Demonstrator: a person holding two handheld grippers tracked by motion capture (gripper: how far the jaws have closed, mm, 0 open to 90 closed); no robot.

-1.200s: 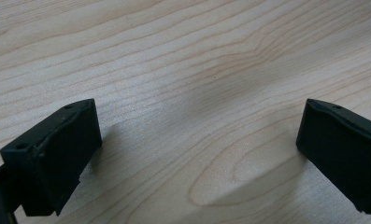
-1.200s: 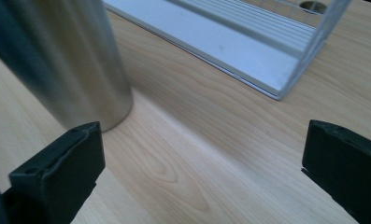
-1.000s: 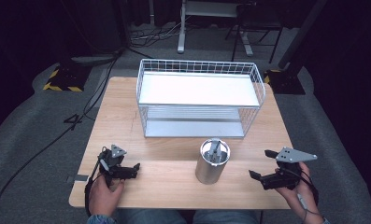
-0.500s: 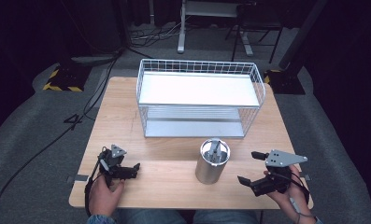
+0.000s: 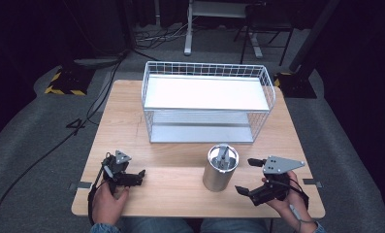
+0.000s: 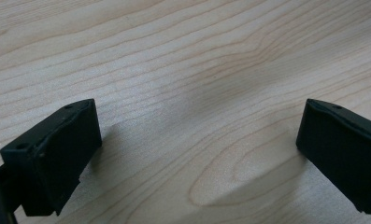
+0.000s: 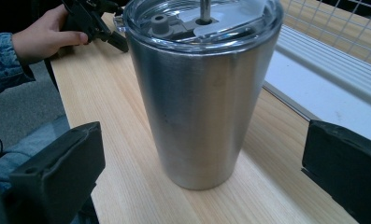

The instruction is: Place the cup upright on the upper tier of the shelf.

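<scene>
A steel tumbler [image 5: 220, 167] with a clear lid and a straw stands upright on the wooden table [image 5: 127, 126], in front of the wire rack. My right gripper [image 5: 245, 175] is open just to the tumbler's right, jaws pointing at it and apart from it. In the right gripper view the tumbler [image 7: 202, 93] rises between and beyond the wide-set jaws of my right gripper [image 7: 199, 158]. My left gripper [image 5: 140, 177] rests near the front left corner. In the left gripper view my left gripper [image 6: 197, 149] is open over bare wood.
A white wire rack [image 5: 207, 102] with a white top shelf and a lower shelf takes up the back half of the table. Its lower shelf [image 7: 342, 88] lies close behind the tumbler. The other hand [image 7: 43, 35] holds its gripper at the table's far side in the right gripper view.
My right gripper has moved left toward the tumbler, and its jaws now point at the tumbler's side. The left gripper and the tumbler have not moved.
</scene>
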